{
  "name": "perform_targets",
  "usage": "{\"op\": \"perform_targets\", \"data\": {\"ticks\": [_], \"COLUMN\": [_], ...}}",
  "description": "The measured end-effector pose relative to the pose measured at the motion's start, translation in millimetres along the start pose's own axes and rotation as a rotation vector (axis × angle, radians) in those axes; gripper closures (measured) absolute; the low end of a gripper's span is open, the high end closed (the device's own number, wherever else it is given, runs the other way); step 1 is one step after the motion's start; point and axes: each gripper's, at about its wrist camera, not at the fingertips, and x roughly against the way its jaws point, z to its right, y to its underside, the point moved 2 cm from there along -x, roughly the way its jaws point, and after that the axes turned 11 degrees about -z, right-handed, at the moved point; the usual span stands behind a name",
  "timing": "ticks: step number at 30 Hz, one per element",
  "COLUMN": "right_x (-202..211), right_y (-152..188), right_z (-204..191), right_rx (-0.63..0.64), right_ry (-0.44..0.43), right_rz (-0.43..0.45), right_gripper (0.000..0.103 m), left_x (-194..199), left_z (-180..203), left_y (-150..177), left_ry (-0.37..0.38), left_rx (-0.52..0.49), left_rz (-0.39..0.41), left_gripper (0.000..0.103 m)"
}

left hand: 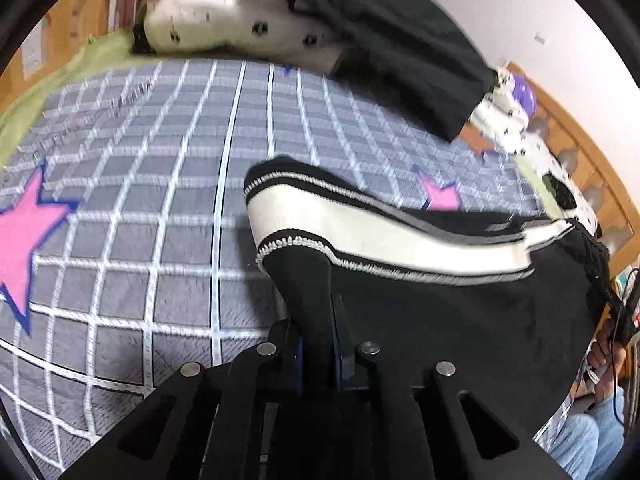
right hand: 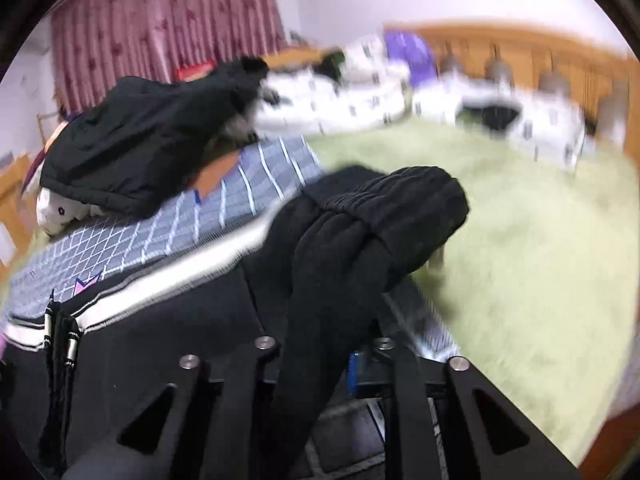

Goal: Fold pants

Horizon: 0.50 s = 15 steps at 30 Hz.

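Observation:
Black pants (left hand: 440, 320) with a white side stripe (left hand: 360, 232) hang stretched over the bed. My left gripper (left hand: 326, 320) is shut on the striped end, and cloth drapes over its fingers. In the right wrist view the same pants (right hand: 180, 340) bunch up around my right gripper (right hand: 320, 360), which is shut on a fold near a ribbed elastic band (right hand: 392, 208). The cloth hides its fingertips; only a blue pad (right hand: 352, 372) shows. Drawstrings with metal tips (right hand: 60, 340) dangle at the left of that view.
A grey checked bedspread with pink stars (left hand: 160, 160) lies under the pants, with a green blanket (right hand: 520, 260) beside it. A black jacket (left hand: 392, 40) rests on white spotted bedding (left hand: 224, 12) at the far side. A wooden headboard (right hand: 520, 52) stands behind. A person's hand (left hand: 608, 356) shows at the right.

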Motion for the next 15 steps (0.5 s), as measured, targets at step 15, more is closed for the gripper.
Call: {"op": "perform_targets", "data": {"ticks": [15], "right_x": [140], "right_y": [-62], "right_z": [-160], "right_rx": [0.157], "right_ry": [-0.140], "right_rz": [0.215], "right_gripper": [0.091], "left_x": [137], "left_z": [-68], "left_y": [-26], "left_ry": [0.032], "left_rx": [0.077], "left_rz": [0.189], "left_gripper": [0.093]}}
